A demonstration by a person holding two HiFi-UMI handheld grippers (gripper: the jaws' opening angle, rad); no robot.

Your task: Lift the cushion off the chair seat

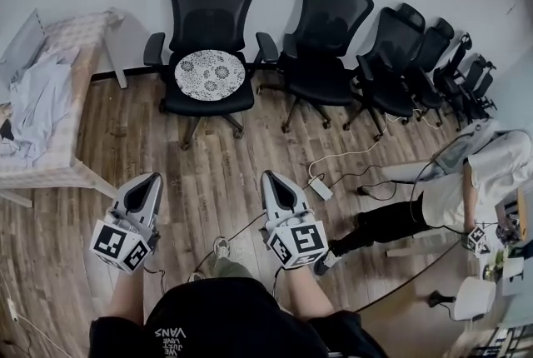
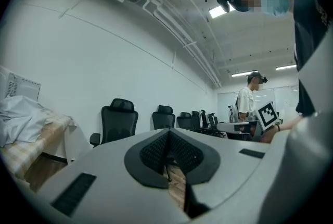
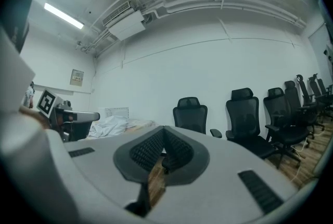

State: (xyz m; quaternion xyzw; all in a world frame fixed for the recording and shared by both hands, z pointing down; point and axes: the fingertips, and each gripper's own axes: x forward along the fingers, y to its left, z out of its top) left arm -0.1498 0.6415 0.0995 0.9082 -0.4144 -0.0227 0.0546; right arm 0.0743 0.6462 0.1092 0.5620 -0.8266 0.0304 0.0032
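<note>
A round white cushion [image 1: 210, 72] with a dark floral pattern lies on the seat of the leftmost black office chair [image 1: 208, 11] against the back wall. Well short of it over the wood floor, my left gripper [image 1: 155, 179] is shut and empty. My right gripper [image 1: 271, 178] is beside it, also shut with nothing in it. Both point level toward the chairs. In the left gripper view the same chair [image 2: 119, 120] shows beyond the closed jaws [image 2: 167, 140]; in the right gripper view the chair [image 3: 190, 113] stands past the closed jaws [image 3: 163, 147]. The cushion is hidden in both gripper views.
More black office chairs [image 1: 327, 23] line the wall to the right. A table [image 1: 82, 36] with crumpled light cloth [image 1: 37, 98] stands at the left. A power strip [image 1: 320, 188] and cables lie on the floor. A person [image 1: 466, 190] in a white shirt is at the right.
</note>
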